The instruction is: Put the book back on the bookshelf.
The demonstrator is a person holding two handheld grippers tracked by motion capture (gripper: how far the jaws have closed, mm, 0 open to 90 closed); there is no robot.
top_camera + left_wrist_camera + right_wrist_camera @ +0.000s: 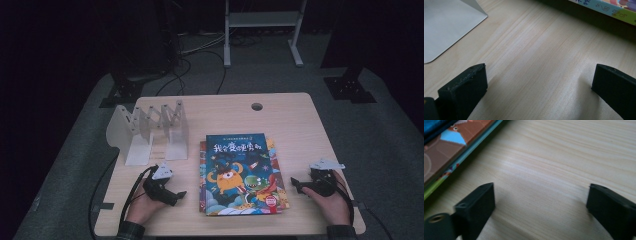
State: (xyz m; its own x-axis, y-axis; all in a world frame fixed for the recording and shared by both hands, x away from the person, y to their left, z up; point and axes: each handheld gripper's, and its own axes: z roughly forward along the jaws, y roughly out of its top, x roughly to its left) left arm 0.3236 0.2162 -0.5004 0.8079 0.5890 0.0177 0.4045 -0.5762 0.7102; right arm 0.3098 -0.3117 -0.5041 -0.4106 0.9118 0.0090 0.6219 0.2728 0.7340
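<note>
A stack of picture books (242, 172) lies flat in the middle of the wooden table (290, 115); the top one has a blue cover with cartoon monsters. My left gripper (181, 194) rests on the table just left of the stack, pointing at it, jaws open over bare wood (539, 75). The books' edge (609, 10) shows at the upper right of the left gripper view. My right gripper (295, 184) rests right of the stack, jaws open with nothing between them (540, 195). The books' edge (451, 147) lies at the upper left of the right gripper view.
A white folding book rack (150, 131) stands at the back left of the table; its base plate (446, 25) shows in the left gripper view. A round cable hole (257, 106) sits near the far edge. Dark floor, cables and a stand leg lie beyond.
</note>
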